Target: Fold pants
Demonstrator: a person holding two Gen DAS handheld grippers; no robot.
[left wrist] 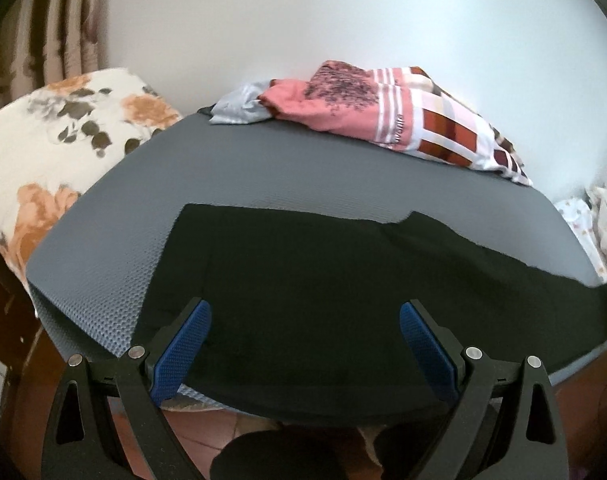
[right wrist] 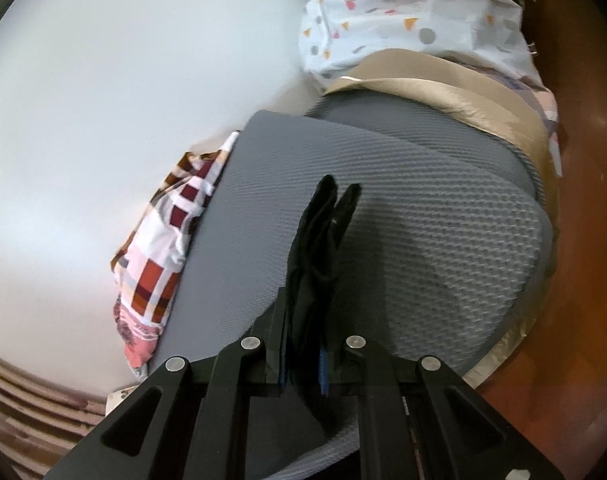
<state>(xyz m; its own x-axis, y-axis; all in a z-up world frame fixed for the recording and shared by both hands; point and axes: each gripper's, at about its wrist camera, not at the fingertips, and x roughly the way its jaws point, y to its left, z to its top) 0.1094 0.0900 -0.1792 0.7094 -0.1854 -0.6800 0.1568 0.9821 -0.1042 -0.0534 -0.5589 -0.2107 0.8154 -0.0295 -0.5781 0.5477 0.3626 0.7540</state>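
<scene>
Black pants [left wrist: 303, 280] lie spread across the grey textured mat [left wrist: 263, 172], running from the mat's left part to its right edge. My left gripper [left wrist: 305, 336] is open above the pants' near edge, its blue pads [left wrist: 183, 344] wide apart and empty. My right gripper [right wrist: 303, 364] is shut on a bunched end of the black pants [right wrist: 319, 240], which stands up between the fingers above the grey mat [right wrist: 423, 240].
A pile of pink and checked clothes [left wrist: 383, 116] lies at the mat's far edge and also shows in the right wrist view [right wrist: 163, 260]. A floral pillow [left wrist: 63, 140] is at the left. Patterned white bedding [right wrist: 403, 20] and beige fabric [right wrist: 443, 84] lie beyond the mat. White wall behind.
</scene>
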